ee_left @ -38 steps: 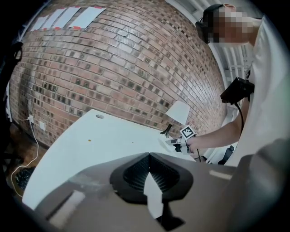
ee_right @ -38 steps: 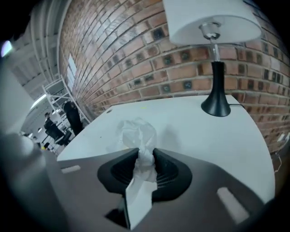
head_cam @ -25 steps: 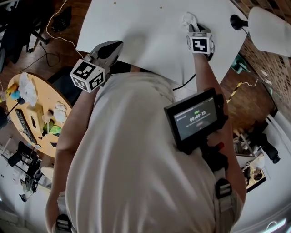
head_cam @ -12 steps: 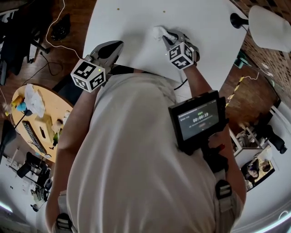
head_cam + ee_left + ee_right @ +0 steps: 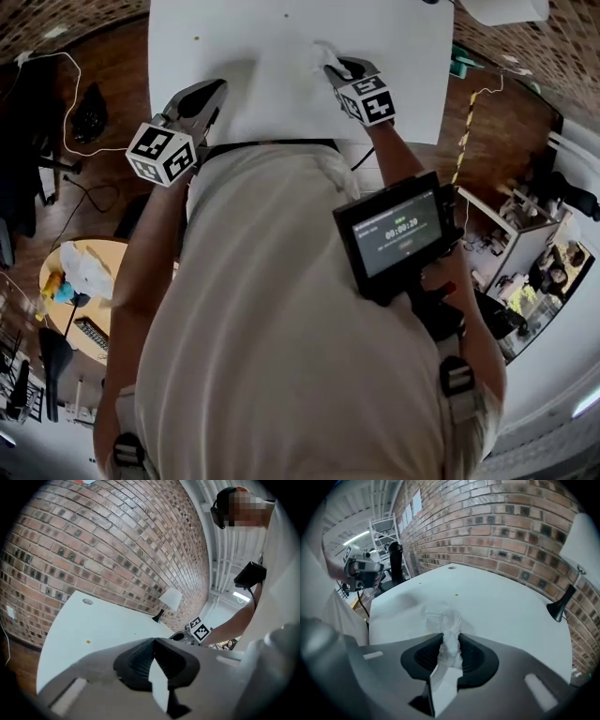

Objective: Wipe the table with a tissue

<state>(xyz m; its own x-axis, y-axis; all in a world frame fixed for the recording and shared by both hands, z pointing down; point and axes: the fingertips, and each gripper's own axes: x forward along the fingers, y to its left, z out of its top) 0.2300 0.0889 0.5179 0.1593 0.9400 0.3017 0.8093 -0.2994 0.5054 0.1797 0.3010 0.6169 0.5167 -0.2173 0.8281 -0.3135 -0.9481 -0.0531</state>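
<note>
The white table [image 5: 253,47] fills the top of the head view. A crumpled white tissue [image 5: 328,58] lies on it near the front edge, right of the middle. My right gripper [image 5: 335,67] points down at the table and is shut on the tissue [image 5: 449,629], which bunches up between the pads. Its jaws have just been opening slightly, with the tissue still between them. My left gripper [image 5: 214,89] hovers at the table's front left edge. Its jaws [image 5: 153,641] are shut with nothing in them.
A lamp with a white shade [image 5: 506,9] stands at the table's back right, its black base [image 5: 560,609] near the brick wall. Small specks [image 5: 196,38] dot the tabletop. A cluttered round wooden table [image 5: 84,281] stands on the floor to the left.
My right gripper has dragged the tissue leftward across the table, from near the right side toward the middle. The left gripper stays by the front left edge.
</note>
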